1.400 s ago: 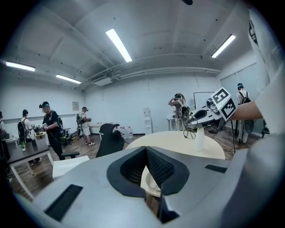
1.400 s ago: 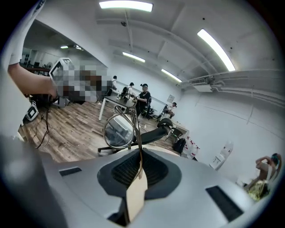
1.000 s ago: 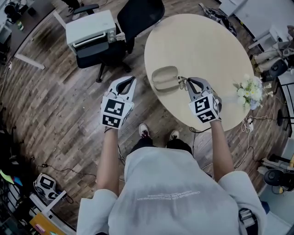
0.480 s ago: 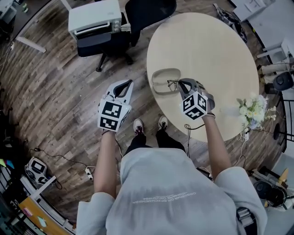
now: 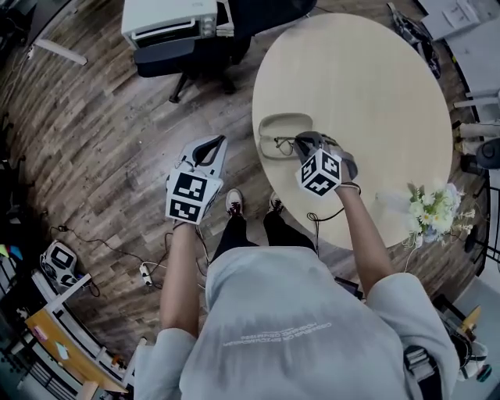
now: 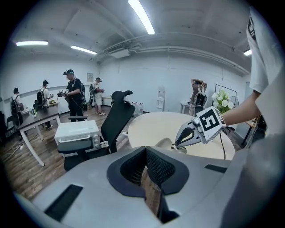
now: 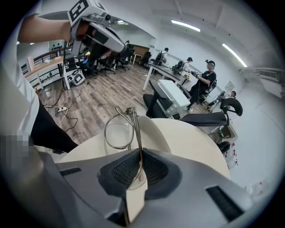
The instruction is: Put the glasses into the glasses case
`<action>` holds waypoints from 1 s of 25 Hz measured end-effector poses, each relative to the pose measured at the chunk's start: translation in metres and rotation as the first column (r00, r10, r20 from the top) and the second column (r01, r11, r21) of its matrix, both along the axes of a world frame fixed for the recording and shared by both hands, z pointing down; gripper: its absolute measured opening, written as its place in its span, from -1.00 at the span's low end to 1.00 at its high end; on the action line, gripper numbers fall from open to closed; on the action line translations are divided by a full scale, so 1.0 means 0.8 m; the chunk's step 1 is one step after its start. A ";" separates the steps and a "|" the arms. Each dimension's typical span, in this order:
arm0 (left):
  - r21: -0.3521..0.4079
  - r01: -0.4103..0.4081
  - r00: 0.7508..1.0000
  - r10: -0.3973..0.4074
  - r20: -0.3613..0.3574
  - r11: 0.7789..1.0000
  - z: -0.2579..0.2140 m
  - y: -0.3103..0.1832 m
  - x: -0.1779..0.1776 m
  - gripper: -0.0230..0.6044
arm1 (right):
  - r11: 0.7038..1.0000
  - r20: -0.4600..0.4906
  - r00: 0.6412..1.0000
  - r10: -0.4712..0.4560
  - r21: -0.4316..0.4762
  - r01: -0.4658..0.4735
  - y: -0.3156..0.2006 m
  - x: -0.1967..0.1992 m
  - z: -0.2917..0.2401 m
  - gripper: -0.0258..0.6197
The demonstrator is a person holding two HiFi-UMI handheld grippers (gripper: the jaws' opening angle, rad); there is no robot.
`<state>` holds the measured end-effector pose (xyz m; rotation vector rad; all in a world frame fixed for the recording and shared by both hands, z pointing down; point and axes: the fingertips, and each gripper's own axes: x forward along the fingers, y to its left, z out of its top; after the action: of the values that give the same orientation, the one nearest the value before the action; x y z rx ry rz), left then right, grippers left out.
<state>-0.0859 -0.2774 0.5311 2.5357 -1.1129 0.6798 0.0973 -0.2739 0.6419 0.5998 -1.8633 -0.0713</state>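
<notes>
An open beige glasses case (image 5: 280, 131) lies near the front-left edge of the round beige table (image 5: 367, 94). My right gripper (image 5: 300, 144) is shut on thin metal-rimmed glasses (image 5: 283, 145), holding them just over the case's near end. In the right gripper view the glasses (image 7: 119, 130) stick out ahead of the right gripper (image 7: 139, 168), with the case (image 7: 153, 133) right behind them. My left gripper (image 5: 214, 144) hangs over the floor, left of the table, shut with nothing in it; the left gripper (image 6: 145, 173) looks across at the case (image 6: 164, 143).
A vase of white flowers (image 5: 432, 208) stands at the table's right edge. A black office chair with a white oven (image 5: 169, 19) on it is behind and to the left. Cables and gear (image 5: 62, 266) lie on the wood floor. People stand at desks (image 6: 71, 95) far off.
My right gripper has carried the glasses leftward, from beside the case to over its near end. The left gripper has hardly moved.
</notes>
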 end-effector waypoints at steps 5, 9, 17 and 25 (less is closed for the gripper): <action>-0.020 0.015 1.000 -0.015 0.015 1.000 0.010 0.012 0.006 -0.89 | 0.999 0.023 1.000 -0.013 -0.036 0.014 0.005 -0.004 0.019 -0.87; -0.028 0.038 0.999 -0.038 0.017 0.999 0.014 0.018 0.006 -0.89 | 0.998 0.006 0.999 -0.049 -0.039 0.049 0.009 -0.008 0.029 -0.86; -0.040 0.066 0.998 -0.065 0.019 0.997 0.019 0.031 -0.002 -0.89 | 0.989 -0.086 0.988 -0.132 -0.075 0.125 0.025 -0.008 0.048 -0.86; -0.038 0.059 0.998 -0.058 0.017 0.998 0.017 0.038 0.002 -0.89 | 0.987 -0.136 0.979 -0.154 -0.065 0.146 0.028 -0.010 0.066 -0.86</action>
<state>-0.0846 -0.2473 0.5448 2.4595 -1.1633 0.7005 0.0896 -0.2512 0.6949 0.4052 -1.7644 -0.1578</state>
